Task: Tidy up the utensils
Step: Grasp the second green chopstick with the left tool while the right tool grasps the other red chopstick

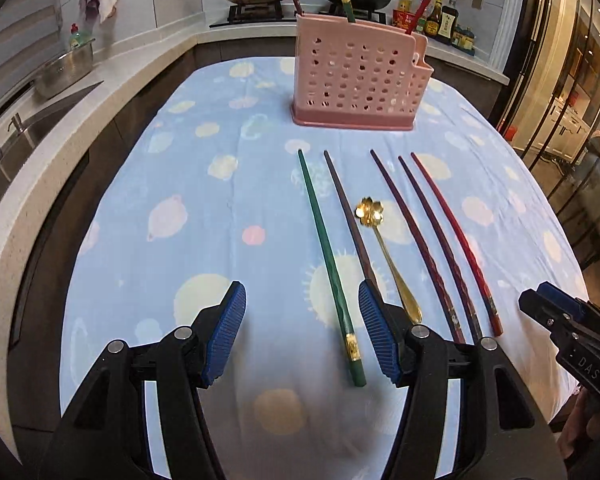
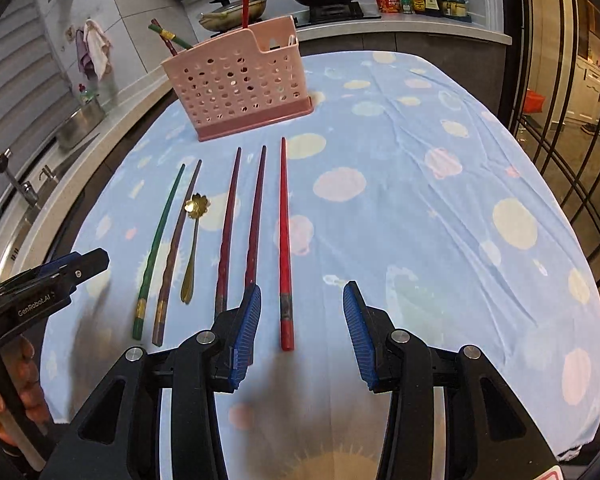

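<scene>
Utensils are laid in a row at frame centre on a blue spotted cloth [image 1: 180,184]: a slim green chopstick [image 1: 327,256], dark ridged chopsticks [image 2: 228,232], a red chopstick [image 2: 285,240] and a gold flower-bowled metal spoon [image 1: 384,248]. Three chopsticks are held upright in the perforated pink plastic holder [image 1: 352,76]. The left gripper [image 1: 302,336] and right gripper [image 2: 302,332] are parted, nothing gripped.

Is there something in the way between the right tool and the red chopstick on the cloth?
Nothing visible. The right tool is open, with the thick end of the red chopstick lying in line with its gap. The nearest dark purple chopstick lies apart on its left side, and bare cloth is on the right.
</scene>
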The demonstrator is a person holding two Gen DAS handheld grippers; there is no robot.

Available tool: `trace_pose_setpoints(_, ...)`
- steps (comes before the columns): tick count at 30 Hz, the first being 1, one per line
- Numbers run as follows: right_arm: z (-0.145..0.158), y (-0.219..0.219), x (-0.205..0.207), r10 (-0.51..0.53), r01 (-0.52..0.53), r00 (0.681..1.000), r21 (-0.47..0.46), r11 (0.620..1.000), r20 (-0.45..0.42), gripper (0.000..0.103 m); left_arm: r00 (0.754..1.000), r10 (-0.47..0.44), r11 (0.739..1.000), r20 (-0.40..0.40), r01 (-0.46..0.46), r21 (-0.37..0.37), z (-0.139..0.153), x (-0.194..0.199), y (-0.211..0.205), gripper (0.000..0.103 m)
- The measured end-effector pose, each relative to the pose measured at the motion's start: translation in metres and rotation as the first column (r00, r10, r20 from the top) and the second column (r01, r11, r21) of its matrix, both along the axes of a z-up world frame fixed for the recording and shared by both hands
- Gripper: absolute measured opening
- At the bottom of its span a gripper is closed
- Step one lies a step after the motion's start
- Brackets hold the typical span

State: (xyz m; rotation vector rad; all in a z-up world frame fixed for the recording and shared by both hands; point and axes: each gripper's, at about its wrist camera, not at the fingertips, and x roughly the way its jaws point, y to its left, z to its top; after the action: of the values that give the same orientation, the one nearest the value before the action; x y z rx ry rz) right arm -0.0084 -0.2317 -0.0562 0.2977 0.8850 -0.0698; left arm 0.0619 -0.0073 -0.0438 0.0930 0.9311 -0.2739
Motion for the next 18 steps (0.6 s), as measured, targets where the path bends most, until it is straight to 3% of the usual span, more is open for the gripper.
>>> trace_pose_setpoints(18, -0.018, 0.015, 0.003, 0.041, -0.042, 0.998, -0.017, 0.999, -0.038, 0.039, 0.997, -0.026, 0.999, -0.078, 0.027, 0.020, -0.034, -0.010, -0.007, 0.056)
